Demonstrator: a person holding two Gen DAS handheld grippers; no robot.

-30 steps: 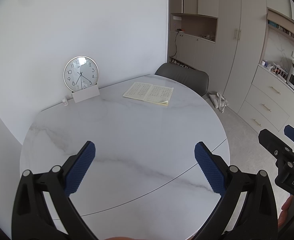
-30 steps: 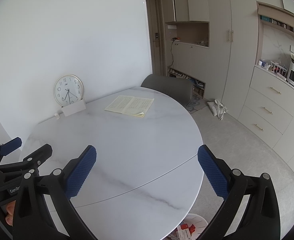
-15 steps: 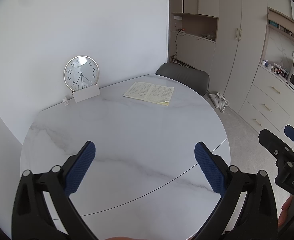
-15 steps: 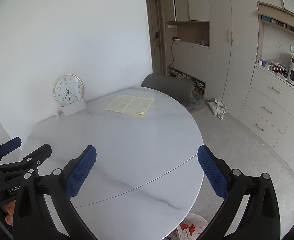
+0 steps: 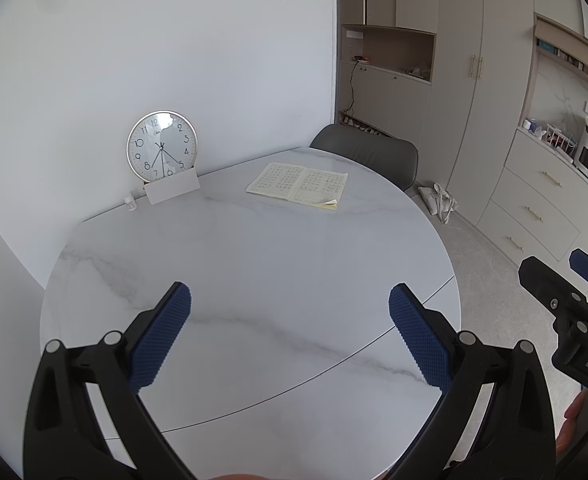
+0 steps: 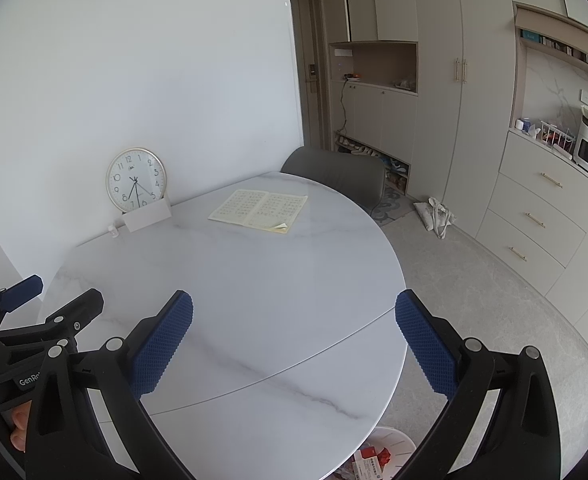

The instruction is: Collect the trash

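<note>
I see left gripper (image 5: 290, 336) and right gripper (image 6: 294, 344) both spread wide, empty, over the marble table (image 6: 254, 280). Trash sits in the white bin (image 6: 385, 450) under the table's near edge.

White grey-veined marble table (image 5: 254, 264), blue dimpled tool pads (image 5: 162, 338), yellowish open book (image 5: 297, 184).

Plain white wall (image 6: 134, 60) behind a round marble-pattern bench (image 6: 254, 288). Round clock (image 6: 136, 180) leans on the wall at the bench's far edge, with an open booklet (image 6: 260, 210) towards the far right edge. Grey chair (image 6: 335, 174) tucked in beyond it. Beige floor-to-ceiling cabinets (image 6: 437, 100) and drawers (image 6: 533, 220) along the right. Pale speckled floor (image 6: 473, 300). Even daylight.
</note>
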